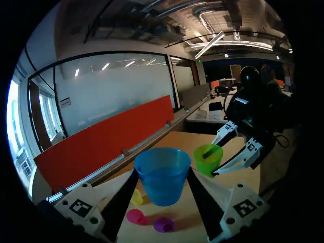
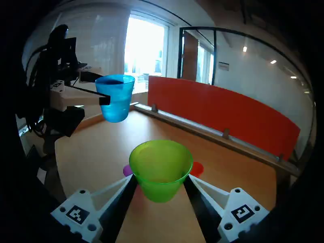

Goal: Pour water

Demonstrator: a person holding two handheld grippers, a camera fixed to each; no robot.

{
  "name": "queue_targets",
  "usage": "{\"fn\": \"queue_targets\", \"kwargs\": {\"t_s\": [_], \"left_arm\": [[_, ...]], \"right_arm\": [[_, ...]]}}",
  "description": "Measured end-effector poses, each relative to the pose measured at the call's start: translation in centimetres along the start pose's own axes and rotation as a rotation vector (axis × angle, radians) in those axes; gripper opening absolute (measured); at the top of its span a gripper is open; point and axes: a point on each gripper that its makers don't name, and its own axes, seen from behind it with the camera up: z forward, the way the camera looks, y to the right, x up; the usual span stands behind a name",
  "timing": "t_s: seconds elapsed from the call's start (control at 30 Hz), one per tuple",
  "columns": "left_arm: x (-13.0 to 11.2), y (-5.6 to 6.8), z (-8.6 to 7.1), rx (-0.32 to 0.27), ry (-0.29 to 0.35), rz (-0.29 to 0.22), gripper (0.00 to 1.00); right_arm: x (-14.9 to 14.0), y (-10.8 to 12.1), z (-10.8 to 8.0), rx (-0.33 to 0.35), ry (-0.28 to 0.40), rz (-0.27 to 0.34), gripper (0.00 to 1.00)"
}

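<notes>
- Left gripper view: left gripper (image 1: 163, 175) jaws clenched on blue cup (image 1: 162, 162), ctr frame.
- Right gripper (image 2: 161, 180) jaws grasp green cup (image 2: 160, 162).
- Prob. best: rims close, tilt slow.

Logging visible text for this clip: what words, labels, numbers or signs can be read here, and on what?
No text can be read.
Small notice on the glass wall: too small and blurred to read.
Square markers on the left hand-held gripper: black-and-white pattern, no letters.
Blue cup and green cup: no print visible.
</notes>
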Motion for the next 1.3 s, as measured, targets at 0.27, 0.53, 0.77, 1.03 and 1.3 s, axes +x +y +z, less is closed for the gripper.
{"fn": "queue_targets", "kwargs": {"t_s": [0.27,0.53,0.77,1.03,1.3], "left_arm": [[-0.6,0.8,1.2,-0.057,-0.040,0.070,0.84],[-0.8,1.3,2.3,-0.100,-0.060,0.140,0.84],[-0.8,1.9,2.9,-0.136,-0.077,0.194,0.84],[-0.9,2.7,3.3,-0.169,-0.089,0.240,0.84],[-0.9,3.5,3.6,-0.201,-0.103,0.286,0.84]], "right_arm": [[-0.3,-1.1,0.4,0.055,-0.022,-0.002,0.84],[-0.3,-1.9,1.0,0.091,-0.017,0.015,0.84],[-0.6,-2.1,1.4,0.107,-0.026,0.005,0.84],[-0.9,-2.4,1.7,0.119,-0.033,-0.001,0.84],[-1.2,-2.5,1.8,0.124,-0.037,0.000,0.83]]}}
